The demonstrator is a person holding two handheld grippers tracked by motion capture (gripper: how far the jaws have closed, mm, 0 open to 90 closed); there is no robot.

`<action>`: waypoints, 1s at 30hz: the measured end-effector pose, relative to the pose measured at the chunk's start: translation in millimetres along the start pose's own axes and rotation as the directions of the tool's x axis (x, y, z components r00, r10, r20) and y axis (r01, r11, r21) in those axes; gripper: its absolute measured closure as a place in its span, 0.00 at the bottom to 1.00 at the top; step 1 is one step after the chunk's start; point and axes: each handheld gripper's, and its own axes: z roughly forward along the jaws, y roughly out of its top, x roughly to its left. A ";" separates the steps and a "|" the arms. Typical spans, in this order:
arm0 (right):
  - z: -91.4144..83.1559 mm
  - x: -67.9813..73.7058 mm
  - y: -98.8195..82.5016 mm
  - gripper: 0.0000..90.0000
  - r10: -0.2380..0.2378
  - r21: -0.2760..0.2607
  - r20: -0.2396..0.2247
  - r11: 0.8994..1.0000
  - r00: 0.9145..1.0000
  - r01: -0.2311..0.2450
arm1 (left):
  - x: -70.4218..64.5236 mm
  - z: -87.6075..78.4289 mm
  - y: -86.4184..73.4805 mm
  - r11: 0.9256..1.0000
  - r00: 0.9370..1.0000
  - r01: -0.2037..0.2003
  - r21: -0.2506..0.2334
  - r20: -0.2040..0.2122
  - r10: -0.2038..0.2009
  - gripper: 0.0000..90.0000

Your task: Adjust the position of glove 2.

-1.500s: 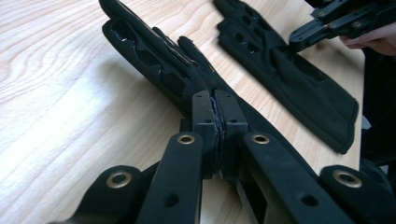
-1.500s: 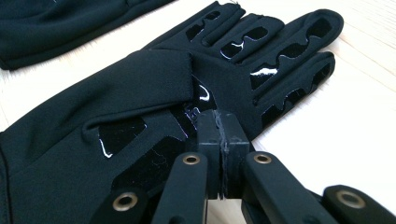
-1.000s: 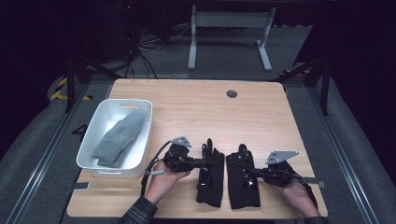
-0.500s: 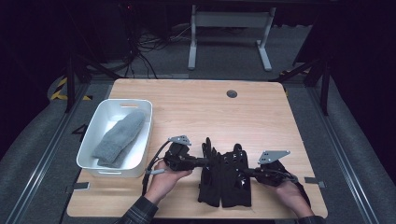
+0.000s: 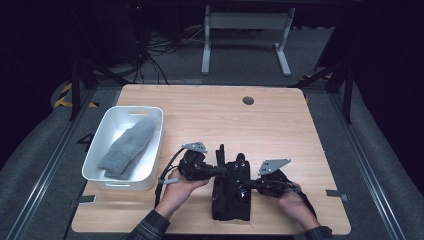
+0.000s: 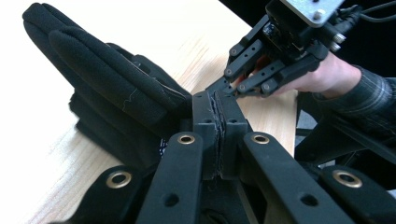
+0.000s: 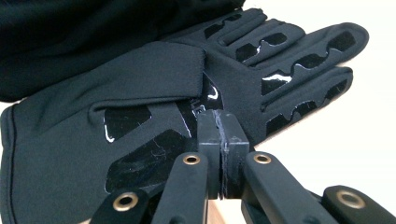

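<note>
Two black gloves (image 5: pixel 231 192) lie together near the front edge of the tabletop (image 5: pixel 280 125), one now overlapping the other, so the pairing looks nearly done. A grey glove (image 5: pixel 127 147) already sits in the white bin (image 5: pixel 152 172) at the left, which suggests the black pair is meant to go there too; that move is not yet begun.

The left gripper (image 5: pixel 222 171) reaches in from the left, held level, its fingers (image 6: pixel 205 119) pinched tight. In the left gripper view the closed tips sit against the dark glove cloth, and a thin edge may be caught between them, though I cannot tell for sure.

The right gripper (image 5: pixel 248 183) comes in from the right, also level, pointing toward the left one. Its fingers (image 7: pixel 209 135) are clenched, tips pressed at the palm side of a glove; whether any fabric is nipped I cannot tell.

Both hands rest low over the tabletop, the left hand (image 5: pixel 177 187) palm up under its gripper, the right hand (image 5: pixel 292 202) behind its own.
</note>
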 end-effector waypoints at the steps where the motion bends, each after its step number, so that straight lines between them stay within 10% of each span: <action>1: 2.4 1.5 2.3 1.00 -0.009 0.000 -0.002 1.000 1.000 0.009 | 0.6 1.1 0.3 1.000 1.000 0.000 0.003 -0.001 0.000 0.99; 24: 25.7 14.7 24.5 1.00 -0.066 -0.010 -0.026 0.998 0.997 0.066 | 12.5 32.9 -4.3 0.998 1.000 0.020 0.056 -0.015 -0.019 0.97; 30: 13.7 6.8 21.1 0.93 -0.056 -0.031 0.022 0.998 0.998 0.057 | 9.2 29.2 -3.5 0.999 1.000 -0.006 0.031 -0.005 0.006 0.82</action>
